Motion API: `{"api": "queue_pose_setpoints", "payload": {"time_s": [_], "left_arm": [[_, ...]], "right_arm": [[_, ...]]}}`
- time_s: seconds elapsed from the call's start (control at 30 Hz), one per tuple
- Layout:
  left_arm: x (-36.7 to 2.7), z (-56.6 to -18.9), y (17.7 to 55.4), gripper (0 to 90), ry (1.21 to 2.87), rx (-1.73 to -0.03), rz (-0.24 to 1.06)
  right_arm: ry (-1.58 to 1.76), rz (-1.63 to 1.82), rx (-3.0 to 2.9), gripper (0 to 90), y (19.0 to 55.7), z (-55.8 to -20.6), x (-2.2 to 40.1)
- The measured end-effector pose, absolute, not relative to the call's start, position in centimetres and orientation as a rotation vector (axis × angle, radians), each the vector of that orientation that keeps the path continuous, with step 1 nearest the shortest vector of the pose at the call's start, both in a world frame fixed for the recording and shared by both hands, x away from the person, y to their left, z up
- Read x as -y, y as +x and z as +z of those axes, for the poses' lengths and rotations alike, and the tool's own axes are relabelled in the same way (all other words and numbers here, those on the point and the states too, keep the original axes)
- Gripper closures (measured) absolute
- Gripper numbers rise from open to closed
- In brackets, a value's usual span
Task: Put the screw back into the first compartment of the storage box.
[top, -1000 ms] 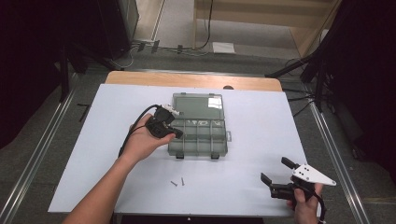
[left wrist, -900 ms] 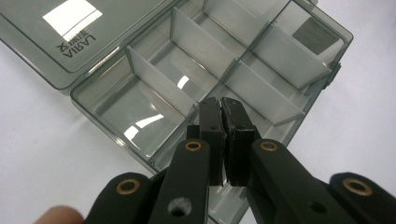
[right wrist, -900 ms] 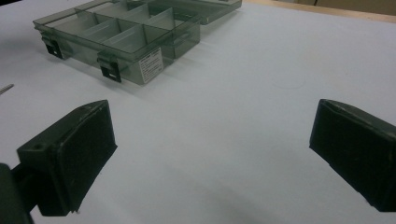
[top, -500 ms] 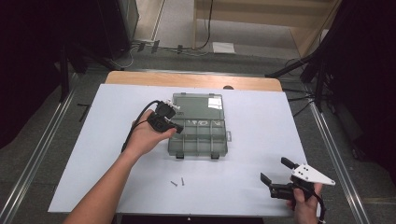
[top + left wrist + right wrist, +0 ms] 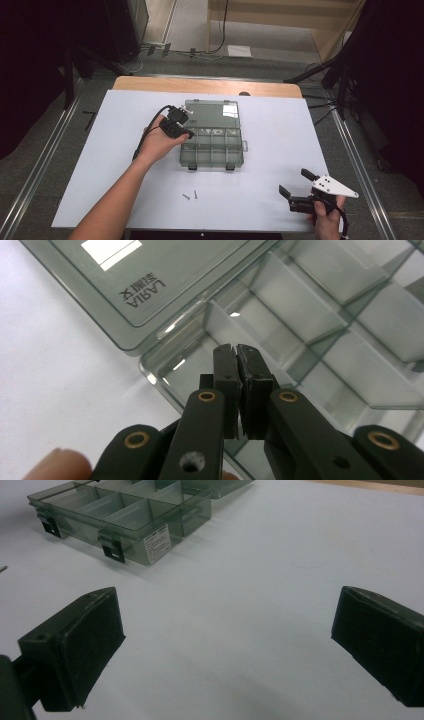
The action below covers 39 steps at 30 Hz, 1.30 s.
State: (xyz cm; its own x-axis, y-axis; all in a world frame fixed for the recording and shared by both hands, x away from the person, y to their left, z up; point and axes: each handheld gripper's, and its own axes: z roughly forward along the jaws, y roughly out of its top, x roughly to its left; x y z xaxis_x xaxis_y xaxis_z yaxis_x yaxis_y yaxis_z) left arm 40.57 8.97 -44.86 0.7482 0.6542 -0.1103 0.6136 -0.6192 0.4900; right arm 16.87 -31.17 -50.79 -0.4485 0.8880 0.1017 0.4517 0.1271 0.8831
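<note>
A grey see-through box is seen open near the middle of the white worktop, its lid laid flat on the far side. The box is divided into small compartments.

The left claw is held by a hand over the box's left end, near the hinge. In the left gripper view, this claw is seen pressed shut above a corner compartment; whether anything is pinched between its pads cannot be told.

The right claw is held well apart from the box, to the right of it and nearer the person. Its jaws are spread wide, and nothing is gripped; bare worktop is seen between them in the right gripper view.

Two screws are seen lying just in front of the box, on the person's side.
</note>
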Motion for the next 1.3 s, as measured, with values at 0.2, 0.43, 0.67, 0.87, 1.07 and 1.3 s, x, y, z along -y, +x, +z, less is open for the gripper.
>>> {"api": "queue_pose_setpoints", "payload": {"time_s": [0.2, 0.43, 0.67, 0.87, 1.07, 1.3], "left_arm": [[-9.0, -45.4, 40.9, 87.7, 2.438, -0.978, 0.103], [-9.0, -44.9, 40.7, 66.3, 2.409, -0.976, 0.095], [-9.7, -43.8, 39.9, 55.7, 2.373, -0.968, 0.072], [-9.8, -43.3, 38.6, 49.5, 2.395, -0.918, 0.048], [-9.8, -43.2, 37.2, 43.4, 2.404, -0.887, 0.047], [-9.7, -43.0, 36.1, 16.4, 2.419, -0.882, 0.053]], "right_arm": [[1.286, 1.275, -1.956, 0.8, 16.9, -50.8, 31.2], [1.284, 1.274, -1.953, 0.8, 16.9, -50.8, 31.3], [1.294, 1.273, -1.953, 0.8, 16.9, -50.8, 31.2], [1.288, 1.270, -1.959, 0.8, 16.9, -50.8, 31.2], [1.293, 1.273, -1.955, 0.8, 16.9, -50.9, 31.1], [1.292, 1.274, -1.957, 0.8, 16.9, -50.8, 31.1]]}}
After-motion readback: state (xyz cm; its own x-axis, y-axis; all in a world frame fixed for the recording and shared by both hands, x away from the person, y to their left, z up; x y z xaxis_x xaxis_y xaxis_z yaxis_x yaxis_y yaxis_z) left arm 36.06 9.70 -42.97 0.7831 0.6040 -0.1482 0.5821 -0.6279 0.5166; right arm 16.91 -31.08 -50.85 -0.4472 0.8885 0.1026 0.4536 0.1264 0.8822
